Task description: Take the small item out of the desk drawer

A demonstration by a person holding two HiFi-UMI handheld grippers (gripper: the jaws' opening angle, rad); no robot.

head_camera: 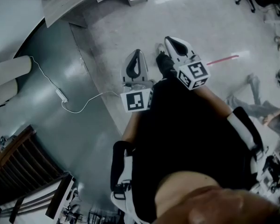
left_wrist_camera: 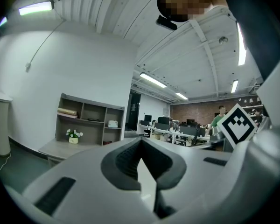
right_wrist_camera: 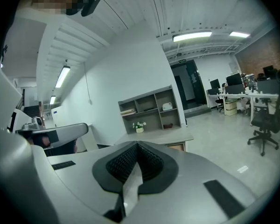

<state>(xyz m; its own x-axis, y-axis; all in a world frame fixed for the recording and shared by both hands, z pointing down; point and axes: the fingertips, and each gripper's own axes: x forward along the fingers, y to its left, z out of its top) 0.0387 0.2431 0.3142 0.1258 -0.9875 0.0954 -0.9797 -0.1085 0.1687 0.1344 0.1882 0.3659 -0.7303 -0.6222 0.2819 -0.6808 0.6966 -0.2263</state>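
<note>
Head view is the only one showing the floor: left gripper [head_camera: 136, 55] and right gripper [head_camera: 171, 42] sit side by side out front over the pale concrete floor [head_camera: 130, 27]. A dark glossy floor patch [head_camera: 46, 125] lies off to the left of the left fingers, with a white cable [head_camera: 60, 96] on it

Gripper views give the room instead: desk [right_wrist_camera: 154, 137] with a shelf unit [right_wrist_camera: 151, 108] on it, well beyond the fingertips, open floor between

Left gripper view: both jaws pressed together, nothing between them. Right gripper view: same, tips closed on nothing

Small item: can't tell where it is from any view. Desk drawer isn't readable either, just a brownish face [right_wrist_camera: 177, 147] under the desktop edge

Room to move: bare floor runs right of the right fingers out to an office chair [right_wrist_camera: 263, 122]

White walls, ceiling strip lights [right_wrist_camera: 192, 36], rows of workstations [left_wrist_camera: 177, 132] far beyond the left fingertips
</note>
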